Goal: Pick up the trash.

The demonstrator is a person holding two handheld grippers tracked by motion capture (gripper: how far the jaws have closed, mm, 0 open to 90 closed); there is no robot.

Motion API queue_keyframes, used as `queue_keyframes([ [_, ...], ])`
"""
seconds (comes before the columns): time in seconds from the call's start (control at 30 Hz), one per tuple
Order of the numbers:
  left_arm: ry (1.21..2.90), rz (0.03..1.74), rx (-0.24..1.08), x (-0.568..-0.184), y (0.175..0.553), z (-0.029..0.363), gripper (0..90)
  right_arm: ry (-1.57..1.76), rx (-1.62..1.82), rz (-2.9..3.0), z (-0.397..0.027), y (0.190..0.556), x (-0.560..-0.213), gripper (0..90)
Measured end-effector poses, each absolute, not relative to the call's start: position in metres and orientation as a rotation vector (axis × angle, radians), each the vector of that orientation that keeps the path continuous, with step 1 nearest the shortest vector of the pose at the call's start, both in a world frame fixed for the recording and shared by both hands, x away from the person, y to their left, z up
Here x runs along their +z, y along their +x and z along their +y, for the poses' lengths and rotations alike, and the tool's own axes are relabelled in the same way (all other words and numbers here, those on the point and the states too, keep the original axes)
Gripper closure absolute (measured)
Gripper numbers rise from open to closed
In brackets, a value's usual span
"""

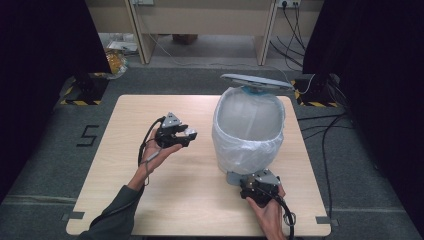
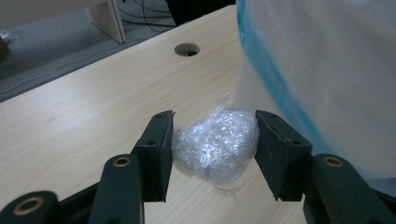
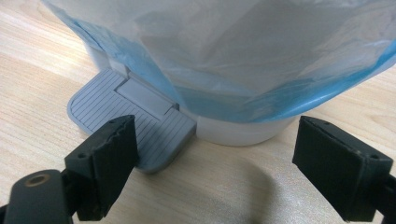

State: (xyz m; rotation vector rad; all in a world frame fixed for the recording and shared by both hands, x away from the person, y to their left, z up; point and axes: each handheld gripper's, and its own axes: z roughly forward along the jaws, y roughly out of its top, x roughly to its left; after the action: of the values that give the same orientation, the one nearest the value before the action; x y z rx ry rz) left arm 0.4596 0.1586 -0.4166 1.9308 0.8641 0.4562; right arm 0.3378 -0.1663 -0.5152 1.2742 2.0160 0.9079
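Left gripper (image 1: 187,134), left of the bin (image 1: 248,131): jaws clamped on a plastic wad (image 2: 215,142), above the table (image 1: 150,190). Bin: lid (image 1: 256,81) raised. Right gripper (image 3: 212,163), at bin front: jaws spread wide, left jaw touching the pedal (image 3: 135,119).

The high view is looking forward and down from the person's side, taking in the whole table (image 1: 150,200) and the floor beyond its far edge. The left gripper view is riding low and close, facing along its jaws toward the far edge, with the bin (image 2: 327,70) close on its right side. The right gripper view is sitting almost at tabletop level near the near edge, facing the bin's pedal (image 3: 135,126) from very near. All three views are sharing the lined bin and the tabletop beside it.
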Motion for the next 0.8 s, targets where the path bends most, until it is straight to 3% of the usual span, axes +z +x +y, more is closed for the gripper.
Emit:
queue_keyframes([
  [0.8, 1.858, 0.735, 0.469, -0.337, 0.433, 0.156, 48.5, 1.273, 0.907, 2.016, -0.166, 0.338, -0.515, 13.9],
])
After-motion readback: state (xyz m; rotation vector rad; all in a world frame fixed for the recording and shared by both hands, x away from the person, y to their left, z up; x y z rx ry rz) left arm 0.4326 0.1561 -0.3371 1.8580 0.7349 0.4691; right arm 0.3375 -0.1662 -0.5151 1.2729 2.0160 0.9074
